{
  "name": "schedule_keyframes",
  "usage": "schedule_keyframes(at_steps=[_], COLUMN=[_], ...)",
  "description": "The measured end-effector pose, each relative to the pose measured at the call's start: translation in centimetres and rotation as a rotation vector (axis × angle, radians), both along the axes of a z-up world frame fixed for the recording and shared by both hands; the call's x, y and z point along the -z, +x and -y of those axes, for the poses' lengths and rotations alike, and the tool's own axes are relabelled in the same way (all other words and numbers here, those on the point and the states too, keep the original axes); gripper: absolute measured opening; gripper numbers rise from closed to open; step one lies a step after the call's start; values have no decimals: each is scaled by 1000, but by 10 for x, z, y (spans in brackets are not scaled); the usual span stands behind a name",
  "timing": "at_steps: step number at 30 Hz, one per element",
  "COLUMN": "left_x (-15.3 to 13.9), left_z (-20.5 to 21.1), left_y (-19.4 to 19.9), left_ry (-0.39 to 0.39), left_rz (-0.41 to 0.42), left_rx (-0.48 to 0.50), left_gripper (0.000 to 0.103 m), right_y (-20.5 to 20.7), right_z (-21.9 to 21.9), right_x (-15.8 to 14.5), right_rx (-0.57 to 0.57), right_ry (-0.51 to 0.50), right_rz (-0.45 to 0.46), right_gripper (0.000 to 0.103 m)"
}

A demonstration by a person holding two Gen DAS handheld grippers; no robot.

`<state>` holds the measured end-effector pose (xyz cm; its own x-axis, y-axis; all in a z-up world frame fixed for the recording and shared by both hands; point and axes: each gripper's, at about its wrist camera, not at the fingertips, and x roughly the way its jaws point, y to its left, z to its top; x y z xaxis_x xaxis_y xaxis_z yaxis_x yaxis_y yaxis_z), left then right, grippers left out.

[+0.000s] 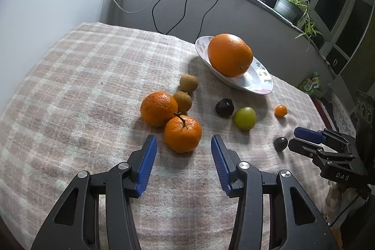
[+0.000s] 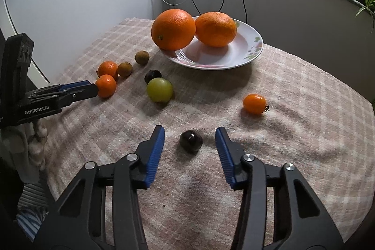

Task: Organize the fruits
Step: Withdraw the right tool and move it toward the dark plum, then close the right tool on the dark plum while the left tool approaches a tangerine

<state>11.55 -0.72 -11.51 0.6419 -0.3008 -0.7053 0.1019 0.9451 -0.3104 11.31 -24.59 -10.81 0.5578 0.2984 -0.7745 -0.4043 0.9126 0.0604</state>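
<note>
On the checked blanket (image 2: 293,90) that covers the table, both grippers stand released over loose fruit, nothing pinched in either. The left gripper (image 1: 184,144) brackets the nearer mandarin (image 1: 182,134), its blue pads apart from the peel on both sides; that mandarin touches a second mandarin (image 1: 159,108) behind it, so a lopsided squeeze may shove the pair toward the two brown fruits (image 1: 185,94) just beyond. The right gripper (image 2: 189,135) straddles a small dark fruit (image 2: 191,141) with wide gaps either side; the fruit is round and glossy, so it may squirt out forward or roll on the soft cloth if one pad reaches it first. The plate (image 2: 253,43) sits near the table's far edge, and one large orange (image 2: 173,28) overhangs its near rim beside another (image 2: 215,28); a fruit dropped against it could tip it off. The green fruit (image 2: 159,89), another dark fruit (image 2: 152,76) and the small orange tomato (image 2: 254,104) lie mid-table, clear of both grippers.
</note>
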Motion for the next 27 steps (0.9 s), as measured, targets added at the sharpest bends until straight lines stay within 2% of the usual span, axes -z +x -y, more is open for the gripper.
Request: schedule_keyframes(at_steps=[4, 8, 16, 23, 27], left_x=[5, 7, 9, 14, 15], left_z=[1, 3, 4, 6, 9], left_y=[3, 5, 11, 16, 18], left_ry=[6, 13, 21, 39, 61], left_rz=[-13, -21, -28, -42, -43], left_rx=[-2, 0, -1, 0, 2], left_gripper=[46, 46, 46, 46, 45], right_y=[1, 3, 7, 6, 6], right_z=[-2, -3, -5, -6, -7], right_x=[5, 12, 20, 26, 26], right_rx=[-5, -6, -8, -18, -19], right_ry=[-18, -32, -52, -56, -55], right_rz=[-11, -31, -48, -65, -67], right_gripper=[45, 34, 33, 25, 24])
